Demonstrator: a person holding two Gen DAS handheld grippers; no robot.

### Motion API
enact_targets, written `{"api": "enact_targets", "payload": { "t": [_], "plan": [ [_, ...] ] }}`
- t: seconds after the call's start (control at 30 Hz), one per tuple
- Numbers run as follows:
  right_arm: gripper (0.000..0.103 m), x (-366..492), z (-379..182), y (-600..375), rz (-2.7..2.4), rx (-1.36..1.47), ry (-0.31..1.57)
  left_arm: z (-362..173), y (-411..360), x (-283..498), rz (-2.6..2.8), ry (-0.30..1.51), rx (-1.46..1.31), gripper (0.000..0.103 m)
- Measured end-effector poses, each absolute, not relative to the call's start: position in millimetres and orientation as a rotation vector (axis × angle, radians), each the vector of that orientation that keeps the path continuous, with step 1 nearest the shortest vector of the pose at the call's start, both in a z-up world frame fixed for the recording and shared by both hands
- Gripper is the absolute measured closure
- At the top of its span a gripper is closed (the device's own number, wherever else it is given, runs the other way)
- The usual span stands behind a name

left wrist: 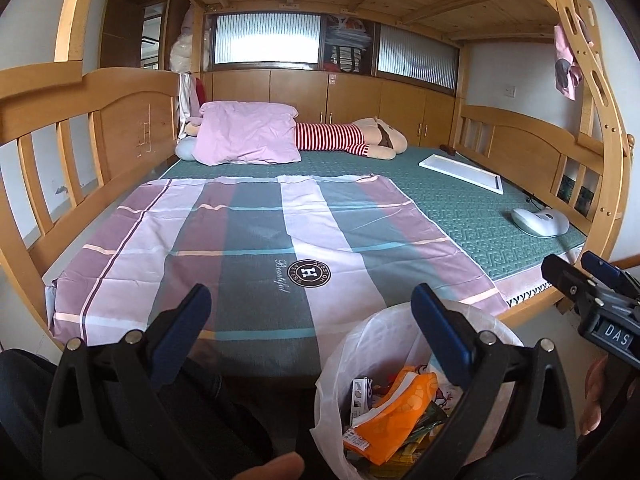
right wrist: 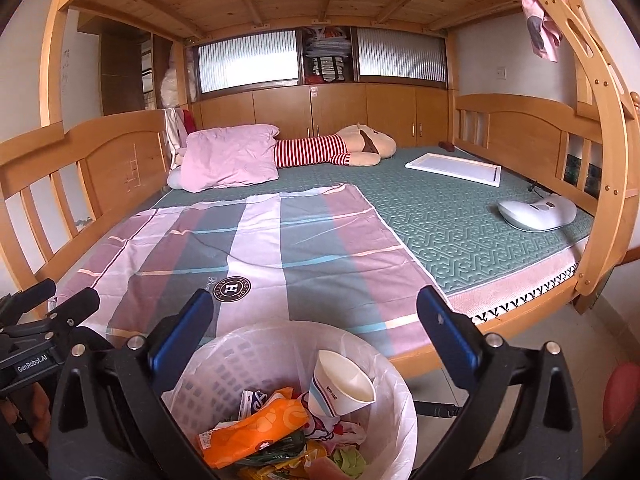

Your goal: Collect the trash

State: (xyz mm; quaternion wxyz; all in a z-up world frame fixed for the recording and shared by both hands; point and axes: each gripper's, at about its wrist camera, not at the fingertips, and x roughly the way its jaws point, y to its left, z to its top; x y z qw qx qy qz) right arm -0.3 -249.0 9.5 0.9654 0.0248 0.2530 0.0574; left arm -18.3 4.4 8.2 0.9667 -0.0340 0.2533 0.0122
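Observation:
A white bin lined with a clear bag (right wrist: pixel 236 364) stands on the floor at the foot of the bed; it also shows in the left wrist view (left wrist: pixel 360 344). In it lie an orange wrapper (right wrist: pixel 256 430), a squashed paper cup (right wrist: pixel 340 384) and other wrappers. My right gripper (right wrist: pixel 316 312) is open and empty, just above the bin. My left gripper (left wrist: pixel 310 312) is open and empty, to the left of the bin over the bed's edge. The right gripper shows in the left wrist view (left wrist: pixel 576 270).
A wooden bunk bed holds a striped sheet (right wrist: pixel 260 248), a pink pillow (right wrist: pixel 228 156), a plush toy (right wrist: pixel 340 148), a white board (right wrist: pixel 456 168) and a white device (right wrist: pixel 536 212) on a green mat. A bed post (right wrist: pixel 600 216) stands at right. A red ball (right wrist: pixel 620 400) lies on the floor.

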Motion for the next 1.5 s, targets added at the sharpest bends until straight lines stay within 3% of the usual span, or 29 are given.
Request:
{"api": "enact_targets", "payload": {
  "t": [1.5],
  "plan": [
    [0.004, 0.7, 7.1, -238.5, 0.129, 0.040, 0.521, -0.2, -3.0, -17.1, -0.008, 0.537, -0.057, 0.004]
  ]
}}
